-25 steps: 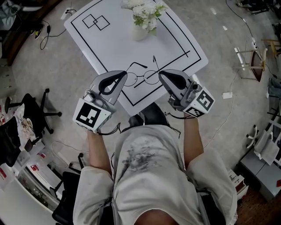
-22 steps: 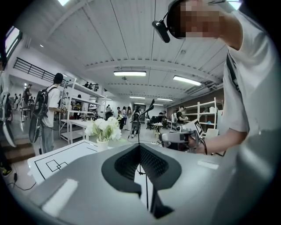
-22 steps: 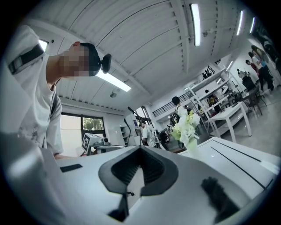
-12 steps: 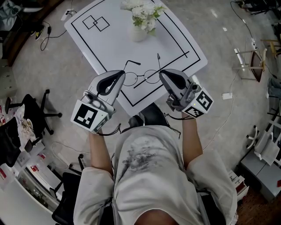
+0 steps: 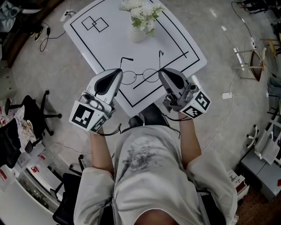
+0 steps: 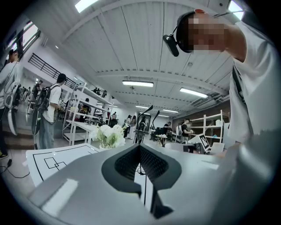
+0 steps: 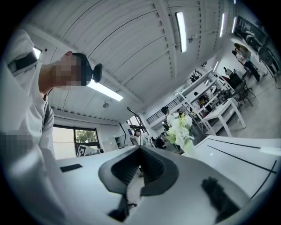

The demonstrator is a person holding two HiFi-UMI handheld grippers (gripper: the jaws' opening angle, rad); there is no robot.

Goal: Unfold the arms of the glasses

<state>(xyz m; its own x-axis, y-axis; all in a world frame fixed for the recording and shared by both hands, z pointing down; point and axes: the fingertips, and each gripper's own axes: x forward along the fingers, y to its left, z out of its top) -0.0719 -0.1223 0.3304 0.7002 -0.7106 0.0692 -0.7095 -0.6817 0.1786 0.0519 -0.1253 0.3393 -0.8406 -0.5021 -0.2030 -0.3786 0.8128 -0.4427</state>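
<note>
Thin metal-wire glasses (image 5: 139, 75); smooth matt wht table (image 5: 105, 48).

We see a white table (image 5: 105, 48) that stands on a grey floor (image 5: 61, 74). Black lines are drawn on its top: one large frame with some inner lines, and two small overlapping squares (image 5: 95, 22) near the far corner. A white vase (image 5: 138, 33) with white flowers (image 5: 142, 11) stands at the far side. The glasses (image 5: 140, 75) are near the front edge; we cannot tell if they rest on the top.
</note>
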